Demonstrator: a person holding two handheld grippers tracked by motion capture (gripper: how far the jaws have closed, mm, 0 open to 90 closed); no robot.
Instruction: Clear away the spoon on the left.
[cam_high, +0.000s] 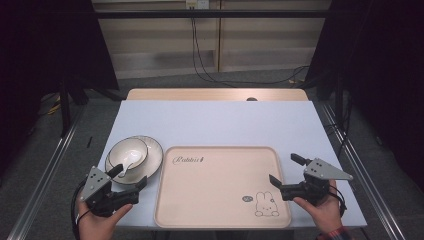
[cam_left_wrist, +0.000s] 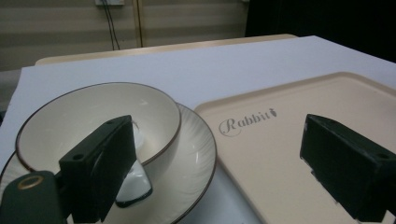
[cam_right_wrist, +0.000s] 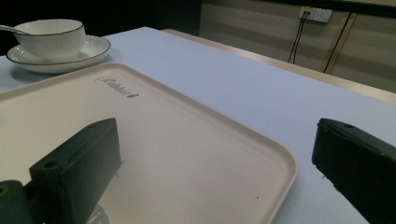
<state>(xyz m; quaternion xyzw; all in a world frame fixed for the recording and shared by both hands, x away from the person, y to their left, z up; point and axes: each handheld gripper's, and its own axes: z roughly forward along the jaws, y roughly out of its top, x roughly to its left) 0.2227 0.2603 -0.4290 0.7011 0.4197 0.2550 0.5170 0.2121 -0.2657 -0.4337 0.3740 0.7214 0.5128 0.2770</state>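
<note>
From the high view, the left gripper (cam_high: 131, 177) sits at the near edge of the plate (cam_high: 154, 150), its jaws spread apart with nothing between them; the bowl (cam_high: 128, 152) stands on the plate with a spoon (cam_high: 123, 163) resting in it, just left of the beige tray (cam_high: 215, 220). The right gripper (cam_high: 286, 171) hovers at the tray's right rim, jaws likewise released and empty, one over the tray, the other over the worktop (cam_high: 215, 122).

In the left gripper view, one jaw stands before the bowl (cam_left_wrist: 84, 116) and spoon (cam_left_wrist: 135, 182), the other over the tray (cam_left_wrist: 280, 135).

In the right gripper view, the jaws straddle the tray's rim (cam_right_wrist: 285, 163).

This looks like the approach stage: nothing is gripped yet. The next move likely calls for the left jaws to close on the plate's rim, keeping it level so the bowl stays put.
</note>
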